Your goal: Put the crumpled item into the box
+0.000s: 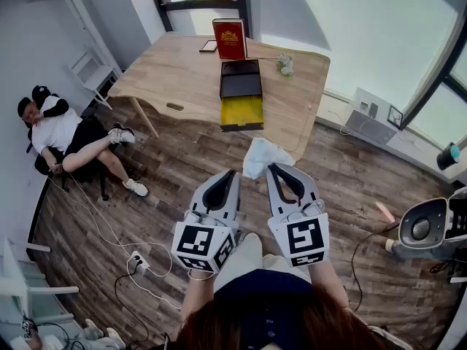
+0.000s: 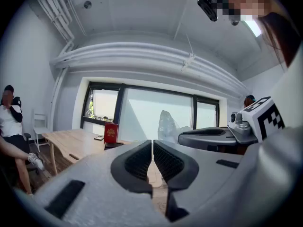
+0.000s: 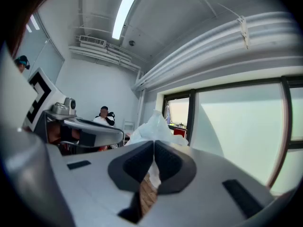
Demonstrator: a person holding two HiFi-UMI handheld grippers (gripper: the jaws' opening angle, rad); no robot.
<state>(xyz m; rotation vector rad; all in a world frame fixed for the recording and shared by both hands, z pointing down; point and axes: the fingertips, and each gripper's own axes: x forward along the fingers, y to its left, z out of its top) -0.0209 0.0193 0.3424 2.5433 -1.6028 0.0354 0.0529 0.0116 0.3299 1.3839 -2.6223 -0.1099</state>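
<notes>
A crumpled white item [image 1: 261, 156] hangs in the air in front of the wooden table [image 1: 168, 75], pinched at its lower edge by my right gripper [image 1: 272, 168], which is shut on it. The right gripper view shows the white item [image 3: 152, 126] bulging above the closed jaws of that gripper [image 3: 154, 144]. An open black box [image 1: 241, 86] with a yellow inside lies on the table, its red lid [image 1: 229, 39] upright behind it. My left gripper [image 1: 232, 173] is shut and empty, just left of the item. In the left gripper view the item [image 2: 166, 125] shows beyond that gripper [image 2: 152, 144].
A person [image 1: 62, 131] sits on a chair at the left. Cables and a power strip [image 1: 137, 261] lie on the wood floor. A small white bunch [image 1: 285, 65] and a dark phone [image 1: 209, 46] rest on the table. A grey device [image 1: 427, 228] stands at the right.
</notes>
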